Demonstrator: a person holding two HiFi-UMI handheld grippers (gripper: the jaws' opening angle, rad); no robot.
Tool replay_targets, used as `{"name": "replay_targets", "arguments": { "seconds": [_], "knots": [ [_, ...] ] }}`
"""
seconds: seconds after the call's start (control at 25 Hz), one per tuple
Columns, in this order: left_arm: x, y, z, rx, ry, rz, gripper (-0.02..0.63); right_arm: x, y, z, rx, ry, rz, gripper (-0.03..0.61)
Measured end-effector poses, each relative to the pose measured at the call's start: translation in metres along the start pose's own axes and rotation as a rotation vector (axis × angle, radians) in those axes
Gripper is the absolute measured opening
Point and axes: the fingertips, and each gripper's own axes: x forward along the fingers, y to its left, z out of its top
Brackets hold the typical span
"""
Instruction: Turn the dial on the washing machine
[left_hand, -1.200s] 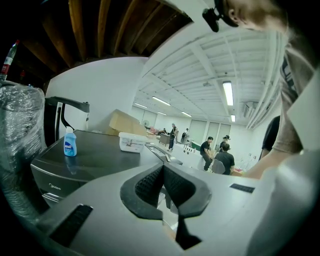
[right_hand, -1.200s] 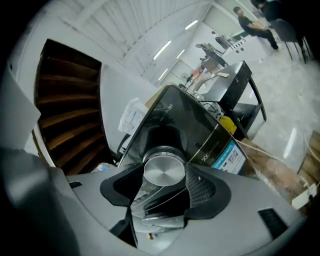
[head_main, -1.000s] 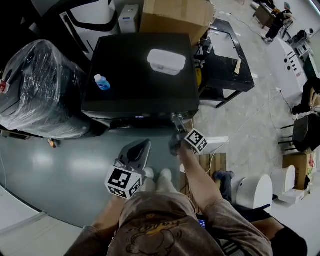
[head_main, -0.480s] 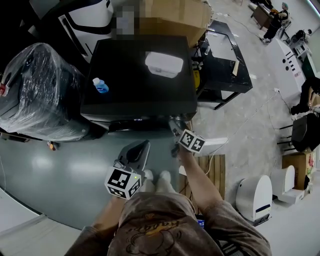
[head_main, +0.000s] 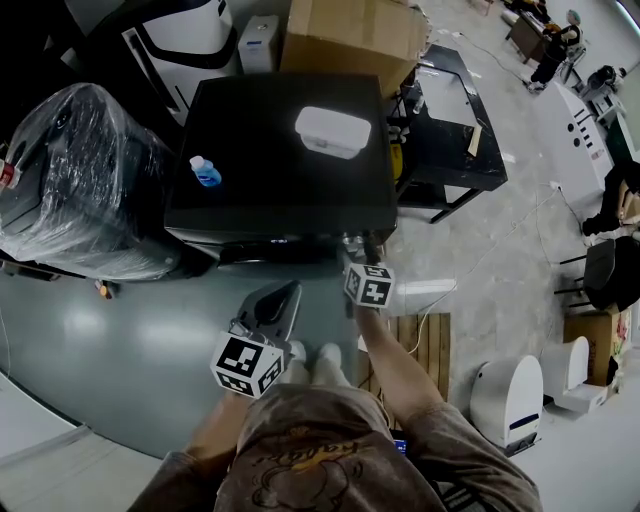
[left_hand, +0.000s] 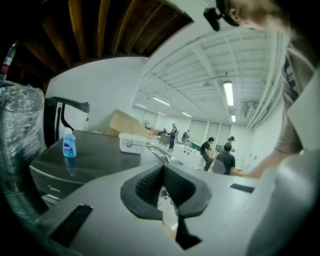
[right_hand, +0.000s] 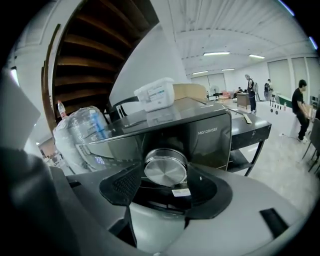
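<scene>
Head view can't see the dial (right_hand: 165, 168), washer (head_main: 270, 130) top hides it; bottle (head_main: 204, 168) label's too tiny to read.

Big open lab/workshop hall, not a home. Washer (head_main: 280, 150) stands free on bare concrete floor (head_main: 500, 240), w/ cardboard box (head_main: 350, 35) top centre, shrink-wrapped unit (head_main: 75, 180) at left, wood pallet (head_main: 425, 340) lower right. Left gripper view: high white ceiling w/ strip lights (left_hand: 229, 93), people (left_hand: 226, 159) at work stations, right of centre.

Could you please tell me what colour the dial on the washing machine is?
The dial is shiny silver metal, clearest in the right gripper view.
</scene>
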Motion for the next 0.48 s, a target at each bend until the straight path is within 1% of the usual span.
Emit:
{"name": "replay_targets", "arguments": {
  "seconds": [0.08,0.2,0.4,0.48],
  "knots": [
    [-0.0006,0.0014,-0.0002,-0.001,-0.001,0.003,-0.008,0.0000,-0.0021,0.0000,0.017,0.000,-0.007,0.265],
    [-0.0017,0.0034,0.0001,-0.003,-0.002,0.007,-0.008,-0.0003,-0.0030,-0.0005,0.070,-0.007,0.006,0.264],
    [-0.0018,0.0044,0.0009,-0.001,-0.004,0.009,-0.008,-0.0003,-0.0043,-0.0016,0.255,-0.049,0.087,0.264],
    [-0.0018,0.0039,0.0006,-0.001,-0.003,0.008,-0.008,-0.0009,-0.0050,-0.0018,0.314,-0.062,0.111,0.264]
  ]
}}
